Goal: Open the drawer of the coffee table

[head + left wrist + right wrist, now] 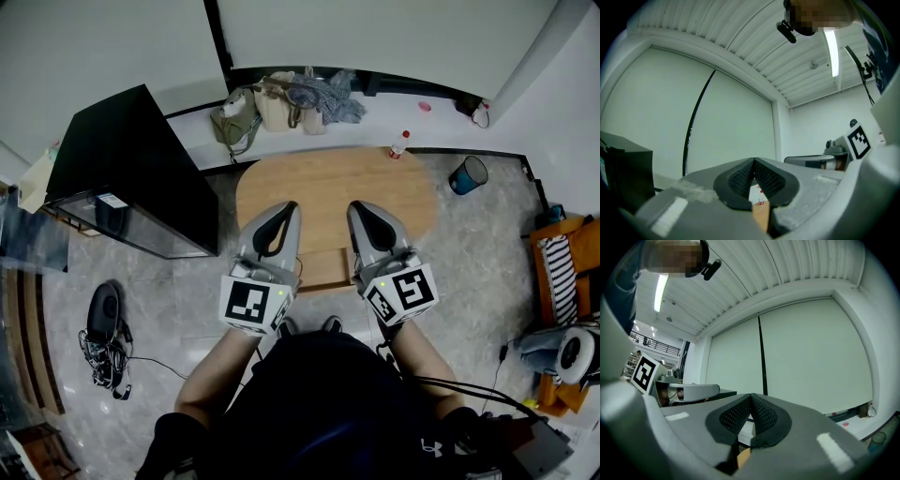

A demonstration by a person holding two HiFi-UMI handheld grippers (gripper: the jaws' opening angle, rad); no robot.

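Observation:
The oval wooden coffee table [337, 183] lies below me in the head view. A wooden drawer [324, 268] juts from its near edge, between my two grippers. My left gripper [284, 208] hovers over the table's near left part, pointing level, jaws shut with nothing in them. My right gripper [359, 208] is held beside it in the same way, shut and empty. In the left gripper view the black pads [740, 180] meet at the tip, and a strip of tabletop [761, 216] shows below them. The right gripper's pads [764, 416] also meet. Neither gripper touches the drawer.
A small bottle with a red cap [399, 143] stands on the table's far edge. A black cabinet [131, 178] stands to the left and a blue bin [467, 174] to the right. Bags [281, 101] lie on the ledge behind. Cables [103, 337] lie on the floor at left.

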